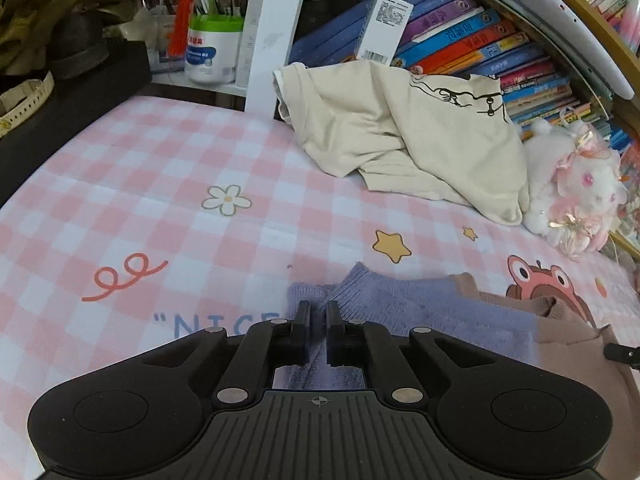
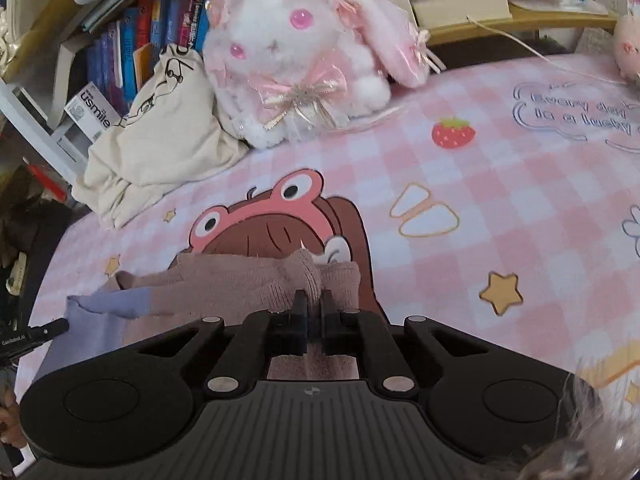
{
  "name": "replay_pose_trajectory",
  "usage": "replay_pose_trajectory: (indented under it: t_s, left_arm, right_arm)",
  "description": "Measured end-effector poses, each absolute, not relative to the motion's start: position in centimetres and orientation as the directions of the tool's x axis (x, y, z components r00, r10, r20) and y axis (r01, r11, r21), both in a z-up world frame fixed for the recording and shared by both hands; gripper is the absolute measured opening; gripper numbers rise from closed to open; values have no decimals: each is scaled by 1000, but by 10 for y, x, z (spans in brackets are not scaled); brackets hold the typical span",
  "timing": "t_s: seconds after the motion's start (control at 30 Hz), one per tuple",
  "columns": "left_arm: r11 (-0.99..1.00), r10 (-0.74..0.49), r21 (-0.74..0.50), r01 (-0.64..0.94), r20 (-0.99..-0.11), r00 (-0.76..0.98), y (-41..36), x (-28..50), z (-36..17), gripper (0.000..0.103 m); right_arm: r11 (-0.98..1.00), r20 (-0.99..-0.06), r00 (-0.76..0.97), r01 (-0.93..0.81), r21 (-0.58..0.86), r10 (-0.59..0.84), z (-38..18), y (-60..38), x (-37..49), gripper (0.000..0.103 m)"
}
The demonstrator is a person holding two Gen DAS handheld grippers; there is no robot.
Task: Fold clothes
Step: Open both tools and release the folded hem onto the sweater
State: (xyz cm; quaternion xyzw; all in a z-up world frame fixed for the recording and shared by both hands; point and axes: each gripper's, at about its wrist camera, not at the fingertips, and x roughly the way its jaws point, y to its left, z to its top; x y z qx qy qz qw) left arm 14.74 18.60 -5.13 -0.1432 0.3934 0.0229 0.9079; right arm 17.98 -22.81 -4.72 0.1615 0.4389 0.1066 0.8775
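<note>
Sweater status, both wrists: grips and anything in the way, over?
Left gripper shut on purple end of sweater. Right gripper shut on its brown end. Beige shirt and plush bunny sit beyond, apart. Not yet folded.

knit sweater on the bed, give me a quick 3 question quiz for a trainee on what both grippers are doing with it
1. True or false: the left gripper is shut on the lilac part of the knit sweater.
2. Which part does the right gripper pinch? A) the lilac part B) the brown-pink part C) the beige t-shirt
3. Fill in: the crumpled beige t-shirt lies at the back of the checked bedsheet, beside the white plush ____.

Key
1. True
2. B
3. rabbit
</note>
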Motion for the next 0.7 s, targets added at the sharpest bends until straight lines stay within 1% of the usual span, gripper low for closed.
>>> replay_pose_trajectory:
  t_s: [0.03,0.1,0.13,0.17,0.23,0.27,0.3,0.33,0.37,0.4,0.47,0.53,0.57,0.7]
  left_arm:
    - [960,-69,-237,-152,-721,689,186,147,-52,11]
    - [964,-66,-225,-143,-721,690,185,147,-51,11]
    - [965,-65,-222,-140,-721,690,185,146,-50,14]
    - [965,-60,-218,-144,-721,691,185,146,-48,17]
    - [964,-35,-208,-167,-719,694,185,142,-42,36]
    - [964,-24,-202,-171,-710,704,184,137,-37,41]
    - [966,-17,-197,-168,-696,718,183,131,-32,49]
    - [967,-14,-194,-163,-684,729,182,124,-27,53]
    - [969,-14,-192,-156,-674,739,180,118,-23,55]
    - [970,-14,-190,-149,-663,749,179,111,-18,60]
    - [971,-8,-188,-147,-640,769,177,95,-11,67]
    - [969,0,-192,-152,-621,784,174,78,-6,82]
    - [967,5,-196,-160,-616,788,173,70,-4,84]
    - [955,2,-229,-188,-630,776,172,42,-4,88]
  right_arm:
    - [928,-739,591,-48,369,325,-47,-226,181,7]
    - [930,-741,590,-49,364,321,-46,-226,181,6]
    - [931,-741,590,-49,362,320,-45,-226,181,7]
    - [933,-742,592,-50,356,315,-43,-225,180,12]
    - [940,-740,603,-50,337,298,-37,-222,176,24]
    - [945,-737,613,-50,323,285,-32,-221,172,42]
    - [950,-733,623,-50,309,272,-28,-220,168,47]
    - [954,-728,634,-57,293,262,-24,-218,162,49]
    - [959,-723,644,-64,276,251,-19,-217,156,54]
    - [963,-717,654,-71,259,241,-15,-215,150,64]
    - [970,-708,671,-76,232,222,-9,-211,134,74]
    - [976,-699,685,-87,202,206,-6,-207,118,80]
    - [978,-697,690,-87,188,195,-5,-205,110,84]
    - [985,-690,705,-94,142,167,-6,-195,78,91]
